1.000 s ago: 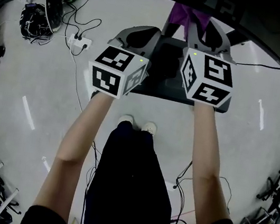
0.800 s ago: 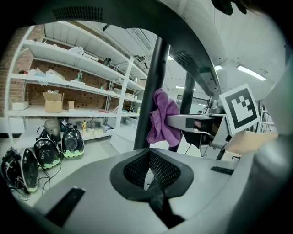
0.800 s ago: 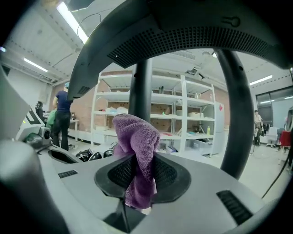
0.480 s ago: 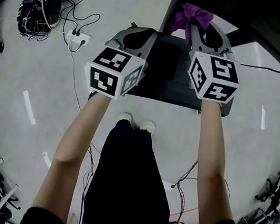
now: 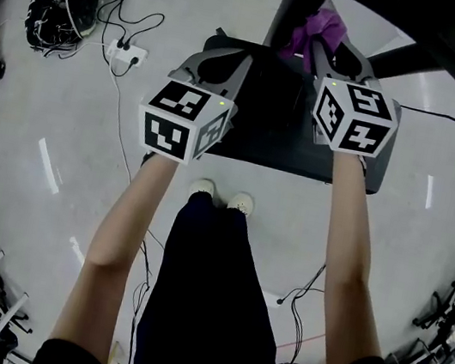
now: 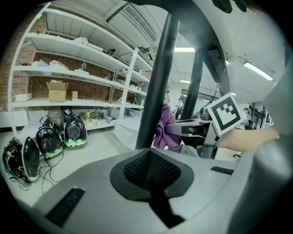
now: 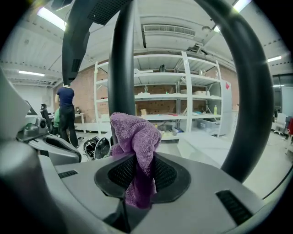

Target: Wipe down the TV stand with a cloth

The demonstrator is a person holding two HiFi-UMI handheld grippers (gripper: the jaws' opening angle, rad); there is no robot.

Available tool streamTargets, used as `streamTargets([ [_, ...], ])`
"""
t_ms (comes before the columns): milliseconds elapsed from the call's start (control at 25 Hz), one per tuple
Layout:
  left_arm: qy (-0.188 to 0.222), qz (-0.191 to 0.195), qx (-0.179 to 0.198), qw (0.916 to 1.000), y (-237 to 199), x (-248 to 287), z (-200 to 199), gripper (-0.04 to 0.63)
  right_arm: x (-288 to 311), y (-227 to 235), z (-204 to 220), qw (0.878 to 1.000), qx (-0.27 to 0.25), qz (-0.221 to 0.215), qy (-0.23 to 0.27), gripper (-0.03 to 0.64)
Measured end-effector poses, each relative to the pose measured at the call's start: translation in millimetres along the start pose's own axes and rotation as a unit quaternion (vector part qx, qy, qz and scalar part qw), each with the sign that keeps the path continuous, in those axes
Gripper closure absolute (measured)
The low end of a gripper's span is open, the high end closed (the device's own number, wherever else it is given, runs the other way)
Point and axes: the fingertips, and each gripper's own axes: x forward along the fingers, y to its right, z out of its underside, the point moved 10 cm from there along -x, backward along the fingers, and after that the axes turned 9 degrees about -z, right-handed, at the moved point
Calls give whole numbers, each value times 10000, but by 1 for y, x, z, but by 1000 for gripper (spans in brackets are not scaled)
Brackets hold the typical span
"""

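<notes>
1. A black TV stand (image 5: 258, 134) sits on the floor (image 5: 75, 106), at 12 o'clock from the person's shoes (image 5: 220, 197).
2. The left gripper (image 6: 151, 171), jaws pressed together and empty, hovers over the stand's 9 o'clock edge.
3. The right gripper (image 7: 137, 176) pinches a purple cloth (image 7: 136, 132) beside the stand's pole (image 7: 121, 68), at 1 o'clock.

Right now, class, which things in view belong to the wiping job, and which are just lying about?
In the job: purple cloth, clamped in the right gripper; black TV stand.
Lying about: helmets on the floor; power strip; shelving; left gripper, shut on nothing.
</notes>
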Motion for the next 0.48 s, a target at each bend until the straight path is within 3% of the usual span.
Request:
streamTargets([
  [480,-89,60,-49,9999,-6,-2,15,589,20,0,30,9980,440,-22,-445,515],
])
